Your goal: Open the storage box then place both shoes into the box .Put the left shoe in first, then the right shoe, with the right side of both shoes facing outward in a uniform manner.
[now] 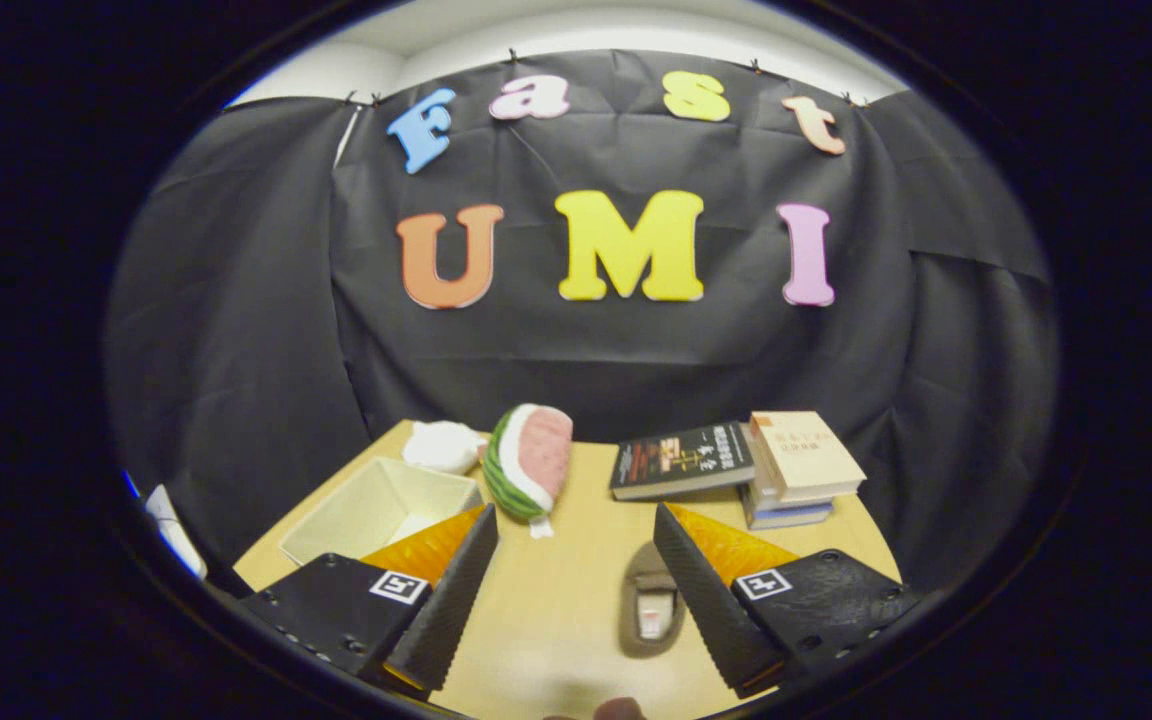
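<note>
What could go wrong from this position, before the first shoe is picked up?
1. The gripper is open above the table, and the shoe lies close against one finger, off centre; closing now may push it aside.
2. The watermelon plush lies next to the open storage box and may be knocked on the way there.
3. The book stack stands just beyond the shoe.
</note>
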Demonstrator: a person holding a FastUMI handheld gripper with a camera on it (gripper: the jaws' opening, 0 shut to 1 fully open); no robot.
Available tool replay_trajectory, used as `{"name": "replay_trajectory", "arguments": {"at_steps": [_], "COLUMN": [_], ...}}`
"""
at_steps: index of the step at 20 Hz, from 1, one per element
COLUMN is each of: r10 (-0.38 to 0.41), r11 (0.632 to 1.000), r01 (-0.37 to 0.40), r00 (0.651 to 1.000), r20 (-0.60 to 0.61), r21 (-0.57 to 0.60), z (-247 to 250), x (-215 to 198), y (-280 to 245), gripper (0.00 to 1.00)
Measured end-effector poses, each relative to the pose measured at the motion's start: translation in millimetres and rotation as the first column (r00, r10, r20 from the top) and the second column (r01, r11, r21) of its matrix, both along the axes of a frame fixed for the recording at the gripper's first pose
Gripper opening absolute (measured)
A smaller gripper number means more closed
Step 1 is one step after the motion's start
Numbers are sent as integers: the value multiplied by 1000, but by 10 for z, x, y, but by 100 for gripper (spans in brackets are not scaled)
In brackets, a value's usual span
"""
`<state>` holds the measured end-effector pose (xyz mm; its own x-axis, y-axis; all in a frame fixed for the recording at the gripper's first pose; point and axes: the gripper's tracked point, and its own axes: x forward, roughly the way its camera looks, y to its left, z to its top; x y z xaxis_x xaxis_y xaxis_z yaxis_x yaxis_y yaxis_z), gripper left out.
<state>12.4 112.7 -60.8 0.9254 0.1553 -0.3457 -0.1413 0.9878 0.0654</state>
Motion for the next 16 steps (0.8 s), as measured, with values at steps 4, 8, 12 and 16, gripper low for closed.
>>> {"name": "replay_trajectory", "arguments": {"at_steps": [4, 8, 12, 16], "r10": [-11, -7, -20, -68], "r11": [1000, 1000, 1000, 997], "r01": [13, 8, 24, 69], "r00": [981, 929, 899, 881], "r20": [-196, -370, -438, -467], "r21": [8, 3, 3, -15], "z": [-741, -1442, -1918, -2212], "x": [258, 573, 808, 959], "y": [-379, -571, -652, -710], "gripper": [96, 91, 75, 59]}}
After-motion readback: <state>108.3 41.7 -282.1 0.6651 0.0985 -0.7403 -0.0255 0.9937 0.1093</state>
